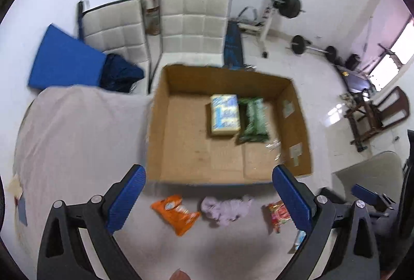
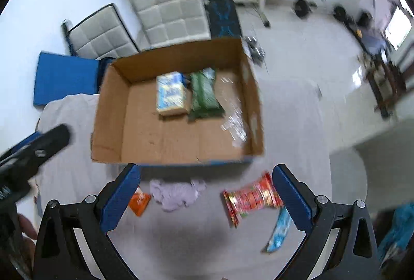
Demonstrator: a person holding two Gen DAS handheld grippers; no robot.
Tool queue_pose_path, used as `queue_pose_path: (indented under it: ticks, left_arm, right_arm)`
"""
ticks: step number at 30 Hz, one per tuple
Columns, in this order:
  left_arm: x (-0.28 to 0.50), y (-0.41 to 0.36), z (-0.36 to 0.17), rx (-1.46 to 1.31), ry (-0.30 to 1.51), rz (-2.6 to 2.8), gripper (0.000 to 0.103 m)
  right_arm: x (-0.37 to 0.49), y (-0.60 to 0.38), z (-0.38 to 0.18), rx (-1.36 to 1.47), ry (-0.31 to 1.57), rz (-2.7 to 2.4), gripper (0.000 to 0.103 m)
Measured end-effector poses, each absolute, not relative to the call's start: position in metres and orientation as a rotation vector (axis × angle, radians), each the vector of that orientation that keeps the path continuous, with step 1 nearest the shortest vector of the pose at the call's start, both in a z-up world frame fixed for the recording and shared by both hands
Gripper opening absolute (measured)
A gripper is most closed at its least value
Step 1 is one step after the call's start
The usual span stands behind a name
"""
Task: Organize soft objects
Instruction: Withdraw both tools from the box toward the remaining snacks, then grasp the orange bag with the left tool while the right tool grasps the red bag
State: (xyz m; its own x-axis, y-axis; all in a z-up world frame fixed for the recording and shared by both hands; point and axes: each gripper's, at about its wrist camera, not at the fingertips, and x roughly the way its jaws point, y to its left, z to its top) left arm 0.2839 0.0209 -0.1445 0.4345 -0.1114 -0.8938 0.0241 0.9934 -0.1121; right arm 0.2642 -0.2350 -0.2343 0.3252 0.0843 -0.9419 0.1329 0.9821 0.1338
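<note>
Loose stuff: orange snack bag, crumpled lilac cloth, red snack pack and a light blue packet, all lying on the cloth-covered counter just in front of the cardboard box.
Already boxed: blue-white pack and green pack, side by side.
Left gripper: fingers spread wide, empty, orange bag and lilac cloth between and ahead of them.
Right gripper: fingers spread, empty, red pack just inside its right finger.
My guess: right's nearer the red pack, whose long axis runs slanted across the fingers' gap.
</note>
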Motion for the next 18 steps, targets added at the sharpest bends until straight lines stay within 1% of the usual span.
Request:
queue_pose_path:
  ticks: [3,8,9,12,16,17,18]
  left_arm:
    - [0.273,0.027,-0.18,-0.12,1.208,-0.046,0.1]
    - [0.257,0.05,-0.251,-0.275,1.401,0.018,0.1]
    - [0.254,0.057,-0.268,-0.318,1.441,0.039,0.1]
    - [0.25,0.076,-0.3,-0.439,1.507,0.095,0.1]
    - [0.251,0.094,-0.334,-0.584,1.557,0.152,0.1]
    - [0.252,0.097,-0.342,-0.612,1.57,0.171,0.1]
    - [0.252,0.102,-0.351,-0.65,1.58,0.19,0.1]
  right_arm:
    - [0.253,-0.266,-0.269,0.299,1.328,-0.097,0.103]
    - [0.245,-0.299,-0.367,0.541,1.525,-0.168,0.102]
    - [0.244,-0.302,-0.382,0.568,1.546,-0.193,0.099]
    - [0.243,-0.307,-0.422,0.644,1.593,-0.248,0.093]
    - [0.245,-0.308,-0.452,0.689,1.607,-0.298,0.091]
    - [0.245,-0.308,-0.456,0.695,1.61,-0.308,0.089]
    - [0.246,-0.309,-0.46,0.706,1.611,-0.317,0.083]
